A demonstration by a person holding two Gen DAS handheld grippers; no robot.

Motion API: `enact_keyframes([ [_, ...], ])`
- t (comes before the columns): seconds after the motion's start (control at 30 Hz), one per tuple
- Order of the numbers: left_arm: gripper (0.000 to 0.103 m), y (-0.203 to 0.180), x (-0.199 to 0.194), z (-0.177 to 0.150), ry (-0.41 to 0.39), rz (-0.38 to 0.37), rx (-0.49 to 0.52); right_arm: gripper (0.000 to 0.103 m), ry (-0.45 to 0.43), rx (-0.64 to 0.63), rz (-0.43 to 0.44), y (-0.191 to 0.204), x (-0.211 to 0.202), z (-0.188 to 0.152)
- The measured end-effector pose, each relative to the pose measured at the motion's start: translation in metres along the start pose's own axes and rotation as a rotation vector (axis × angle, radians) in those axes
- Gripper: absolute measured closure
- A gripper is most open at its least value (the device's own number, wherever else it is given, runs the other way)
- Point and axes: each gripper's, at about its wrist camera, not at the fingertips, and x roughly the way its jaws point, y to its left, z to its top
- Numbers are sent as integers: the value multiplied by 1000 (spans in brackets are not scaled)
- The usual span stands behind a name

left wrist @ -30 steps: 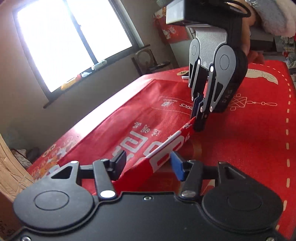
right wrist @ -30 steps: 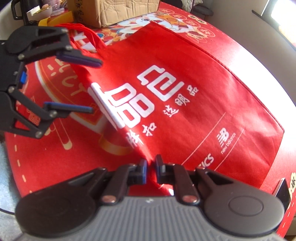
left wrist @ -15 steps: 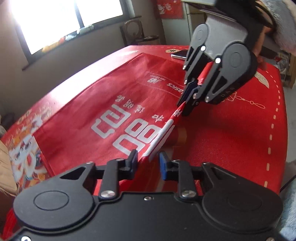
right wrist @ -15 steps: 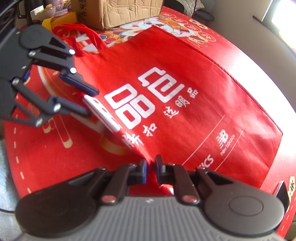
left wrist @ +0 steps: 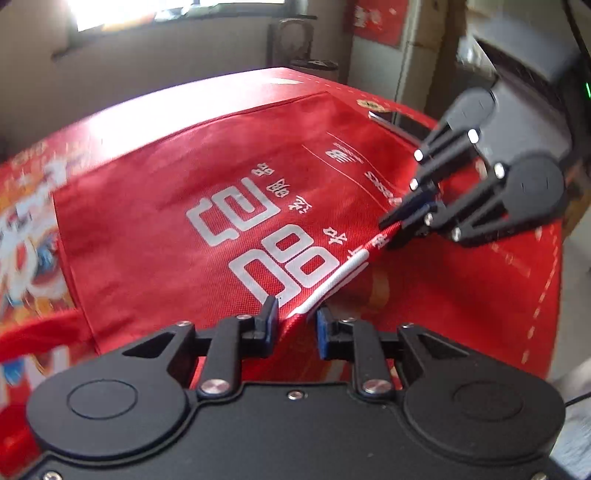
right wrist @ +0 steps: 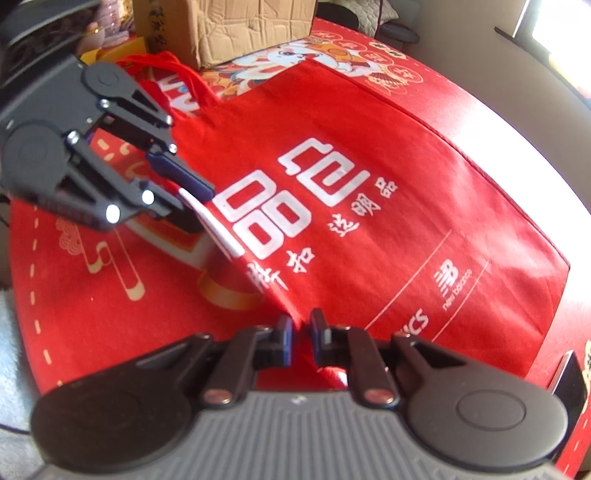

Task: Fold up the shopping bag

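Bag (right wrist: 369, 221) flat on red table (right wrist: 74, 295), frame centre; box (right wrist: 229, 29) upper left. Left gripper (left wrist: 293, 317) and right gripper (right wrist: 301, 332), fingers nearly together, each pinch bag's raised near edge.

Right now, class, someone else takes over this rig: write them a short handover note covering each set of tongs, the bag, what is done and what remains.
Left tongs: shut on the near long edge of the red non-woven shopping bag with white print.
Right tongs: shut on the same edge, further along.
Bag: spread flat on the red patterned tablecloth, its red handles toward the brown cardboard box; only the gripped edge is lifted.
Done: both grips set on one edge.
Left: carry that edge across to the far side, flatten, then likely fold again.
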Motion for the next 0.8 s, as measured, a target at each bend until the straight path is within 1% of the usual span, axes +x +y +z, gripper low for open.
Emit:
enact_keyframes([
  [0.07, 80, 27, -3, -3, -10, -91, -147, 90, -37, -18, 7, -3, -3, -7],
  [0.1, 80, 30, -5, -5, -13, -100, -163, 88, -59, -45, 4, -4, -6, -13],
  [0.13, 80, 33, -6, -6, -16, -108, -177, 86, -69, -71, -2, -5, -8, -17],
  [0.2, 80, 32, -9, -8, -22, -86, -161, 78, -77, -125, -21, -6, -13, -24],
  [0.27, 80, 32, -12, -9, -23, -80, -163, 77, -84, -153, -42, -13, -18, -35],
  [0.43, 80, 39, -12, -9, -35, -114, -200, 76, -120, -177, -74, -27, -31, -60],
  [0.5, 80, 38, -12, -8, -43, -116, -204, 79, -140, -52, -23, -40, -34, -66],
  [0.57, 80, 39, -10, -9, -47, -114, -209, 79, -155, 139, 71, -58, -37, -69],
  [0.63, 80, 43, -9, -8, -46, -126, -230, 79, -179, 282, 164, -75, -40, -76],
  [0.73, 80, 46, -9, -8, -35, -144, -257, 79, -211, 448, 275, -93, -43, -89],
  [0.8, 80, 43, -9, -6, -29, -137, -248, 79, -214, 543, 312, -101, -40, -94],
])
